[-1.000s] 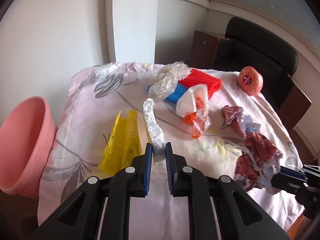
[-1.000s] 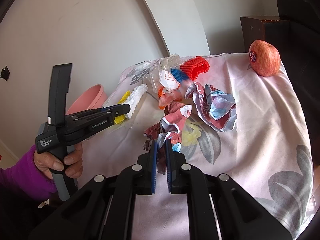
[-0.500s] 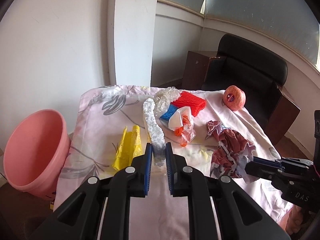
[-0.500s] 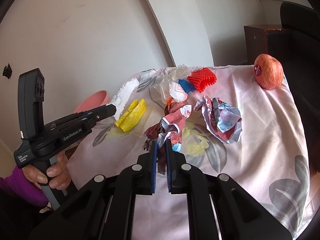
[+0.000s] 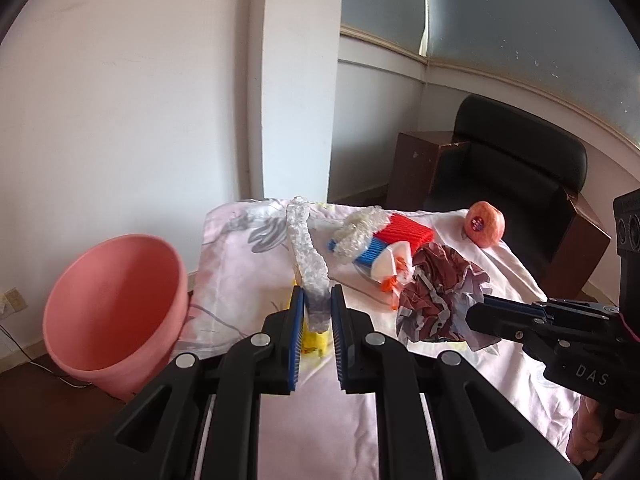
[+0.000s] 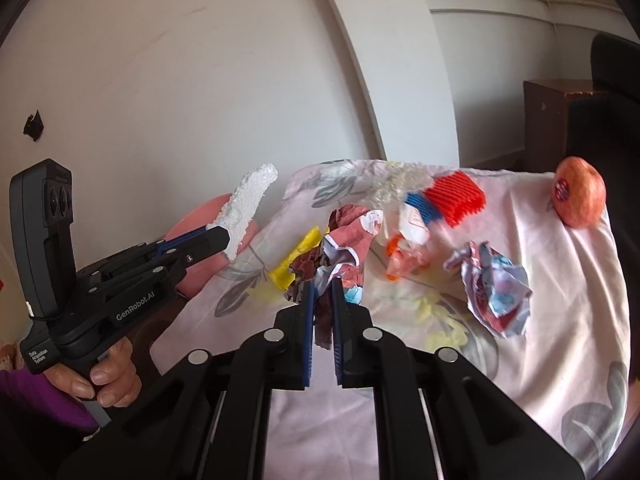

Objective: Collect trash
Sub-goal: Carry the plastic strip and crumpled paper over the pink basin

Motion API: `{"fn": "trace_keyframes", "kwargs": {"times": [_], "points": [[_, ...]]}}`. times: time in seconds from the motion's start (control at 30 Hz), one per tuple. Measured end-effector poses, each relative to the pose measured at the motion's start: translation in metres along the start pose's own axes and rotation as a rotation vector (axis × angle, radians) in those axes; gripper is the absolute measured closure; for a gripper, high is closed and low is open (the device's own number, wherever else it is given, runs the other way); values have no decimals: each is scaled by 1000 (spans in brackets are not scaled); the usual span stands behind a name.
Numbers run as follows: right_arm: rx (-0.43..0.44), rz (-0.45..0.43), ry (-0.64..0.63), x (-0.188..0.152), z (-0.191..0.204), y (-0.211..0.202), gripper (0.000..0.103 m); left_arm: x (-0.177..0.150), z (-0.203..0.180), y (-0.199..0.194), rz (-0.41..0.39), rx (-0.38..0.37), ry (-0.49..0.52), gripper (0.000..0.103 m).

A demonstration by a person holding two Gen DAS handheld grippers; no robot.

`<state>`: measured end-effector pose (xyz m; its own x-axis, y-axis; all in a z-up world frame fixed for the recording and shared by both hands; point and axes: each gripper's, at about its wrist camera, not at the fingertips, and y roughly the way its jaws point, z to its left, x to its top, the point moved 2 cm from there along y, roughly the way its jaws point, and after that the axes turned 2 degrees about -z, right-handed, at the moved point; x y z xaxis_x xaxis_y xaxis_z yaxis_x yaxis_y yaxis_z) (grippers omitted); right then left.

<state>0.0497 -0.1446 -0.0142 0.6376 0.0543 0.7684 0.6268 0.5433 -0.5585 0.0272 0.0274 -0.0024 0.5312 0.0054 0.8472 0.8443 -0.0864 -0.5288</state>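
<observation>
The left tool [image 5: 315, 310] was closed on a long white foam strip [image 5: 305, 248], and the right tool [image 6: 323, 312] was closed on a crumpled dark red paper [image 6: 344, 240]; both pieces hung above the desk [image 6: 560, 312]. The pink bin [image 5: 116, 312] stood beside the desk, at its left edge. In my judgement, the thin paper could tear or slip, because only one corner was pinched. The long strip could catch the bin rim. A yellow bag [image 6: 294, 256], a red foam net [image 6: 454, 196] and another paper ball [image 6: 496, 288] lay close by. The apple [image 6: 580, 196] is probably no trash.
</observation>
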Motion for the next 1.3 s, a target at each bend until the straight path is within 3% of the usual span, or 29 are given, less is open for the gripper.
{"fn": "trace_keyframes", "kwargs": {"times": [0.7, 1.3], "points": [[131, -3, -153, 47, 78, 61, 94, -3, 82, -22, -58, 191, -109, 90], [239, 93, -215, 57, 148, 149, 94, -28, 172, -12, 9, 347, -254, 90]]}}
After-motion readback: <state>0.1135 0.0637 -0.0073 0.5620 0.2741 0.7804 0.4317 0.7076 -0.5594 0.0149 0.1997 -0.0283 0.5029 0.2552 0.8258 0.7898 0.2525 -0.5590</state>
